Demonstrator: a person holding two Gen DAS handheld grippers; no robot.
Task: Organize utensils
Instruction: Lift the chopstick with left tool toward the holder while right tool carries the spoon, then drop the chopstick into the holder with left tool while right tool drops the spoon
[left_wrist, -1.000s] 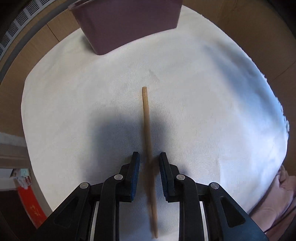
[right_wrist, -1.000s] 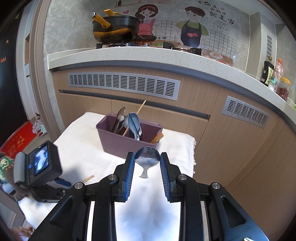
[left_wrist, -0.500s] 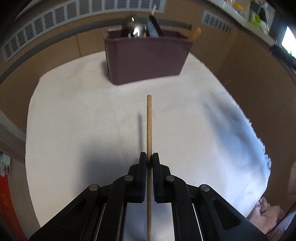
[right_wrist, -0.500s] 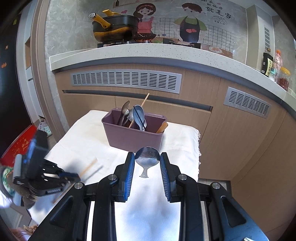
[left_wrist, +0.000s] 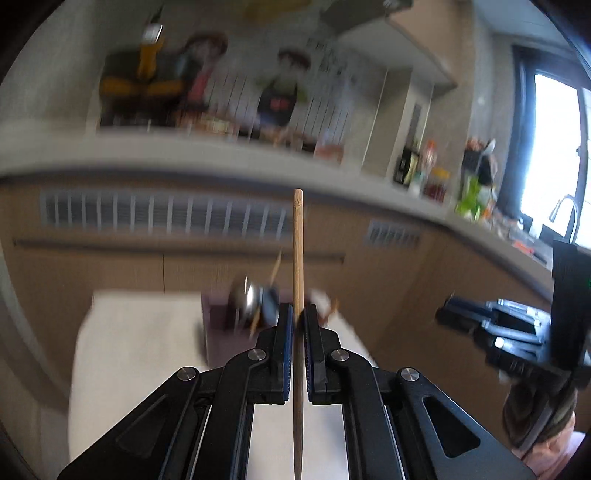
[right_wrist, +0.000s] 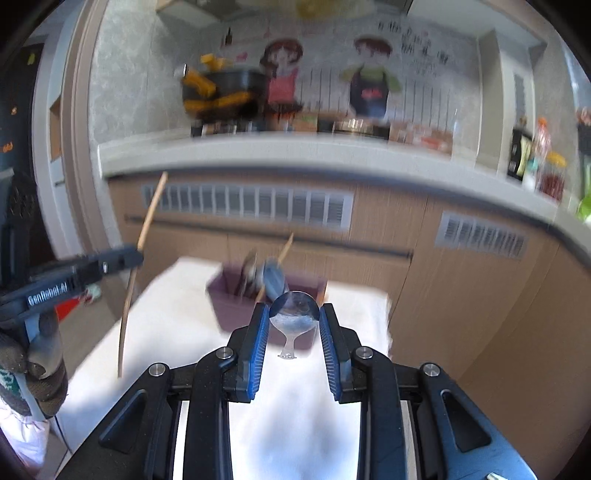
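Observation:
My left gripper (left_wrist: 298, 317) is shut on a wooden chopstick (left_wrist: 297, 258), held in the air with its tip pointing up and away. In the right wrist view that gripper (right_wrist: 129, 256) hangs at the left, above the cloth, with the chopstick (right_wrist: 147, 218) slanting through it. My right gripper (right_wrist: 294, 308) is shut on the bowl of a metal spoon (right_wrist: 295, 321), whose handle hangs down. The right gripper (left_wrist: 454, 314) also shows at the right of the left wrist view. A purple utensil holder (right_wrist: 229, 310) with spoons and chopsticks in it stands beyond both grippers, blurred.
A white cloth (right_wrist: 177, 314) covers the small table under the holder. Behind it run wooden cabinets with vent grilles (right_wrist: 247, 206) and a grey counter (right_wrist: 295, 155) bearing a black and yellow pot (right_wrist: 225, 92) and bottles (right_wrist: 532, 162). A gloved hand (right_wrist: 37, 369) holds the left gripper.
The left gripper shut on the chopstick, lifted it off the cloth and tipped up from looking down to nearly level. The right gripper rose a little, spoon still in it.

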